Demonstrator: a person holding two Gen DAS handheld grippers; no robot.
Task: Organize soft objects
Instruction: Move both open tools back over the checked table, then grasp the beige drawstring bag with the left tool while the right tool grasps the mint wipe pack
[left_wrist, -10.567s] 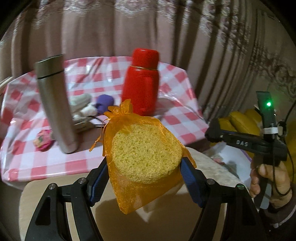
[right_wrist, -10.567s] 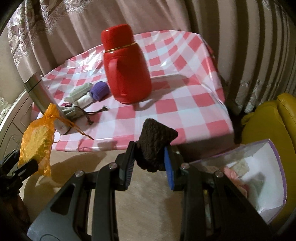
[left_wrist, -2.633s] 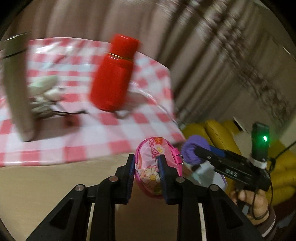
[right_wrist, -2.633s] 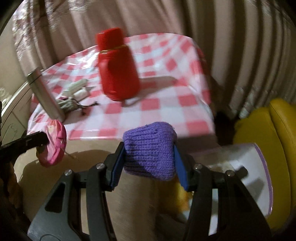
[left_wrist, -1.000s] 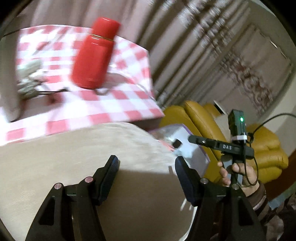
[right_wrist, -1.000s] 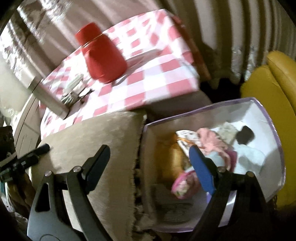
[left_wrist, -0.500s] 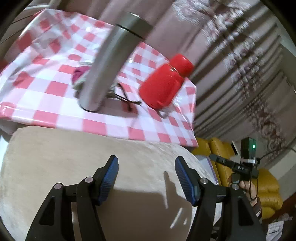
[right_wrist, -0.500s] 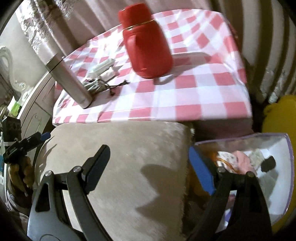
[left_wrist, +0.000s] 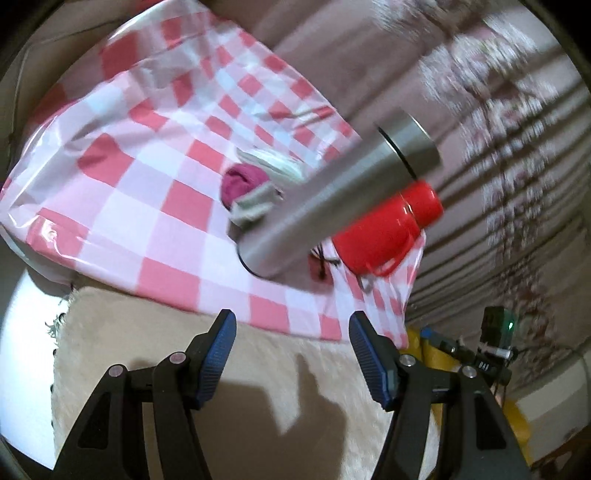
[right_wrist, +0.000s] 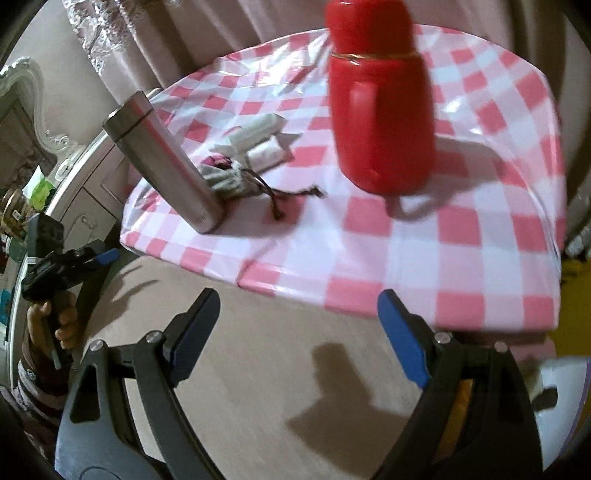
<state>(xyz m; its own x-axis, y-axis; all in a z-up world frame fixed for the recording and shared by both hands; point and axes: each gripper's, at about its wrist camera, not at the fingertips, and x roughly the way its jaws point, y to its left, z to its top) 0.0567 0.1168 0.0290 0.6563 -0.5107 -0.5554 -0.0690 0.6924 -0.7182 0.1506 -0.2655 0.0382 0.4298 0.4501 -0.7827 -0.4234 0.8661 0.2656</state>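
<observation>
Soft objects lie bunched on the pink-and-white checked surface (right_wrist: 461, 229) behind a steel flask (right_wrist: 166, 162): a magenta fabric piece (left_wrist: 240, 182), a grey-green pouch (right_wrist: 225, 181) whose dark drawstring (right_wrist: 280, 195) trails toward the front edge, and pale rolled cloths (right_wrist: 258, 136) farther back. Seen from the right wrist camera, the left tool (right_wrist: 99, 258) appears at the far left, gripped by a hand (right_wrist: 51, 325) in a striped cuff, just off the surface's corner and short of the flask; its fingers look parted, with nothing between them. In its own view the left tool (left_wrist: 288, 354) is spread wide and empty, its blue pads (left_wrist: 218, 354) hanging over a beige cushioned top (left_wrist: 258, 406) in front of the checked cloth. To the right of the flask and the soft pile stands a red thermos jug (right_wrist: 380, 110), its handle facing the camera, well apart from the cloths. The right tool (right_wrist: 299, 336) is likewise gaping wide and carries nothing, poised over the same beige top near the surface's front edge. At the far lower right, a pale container with a purple rim (right_wrist: 561, 398) shows partly behind the right finger, its contents too blurred to make out. Patterned curtains (left_wrist: 498, 129) hang behind the surface.
</observation>
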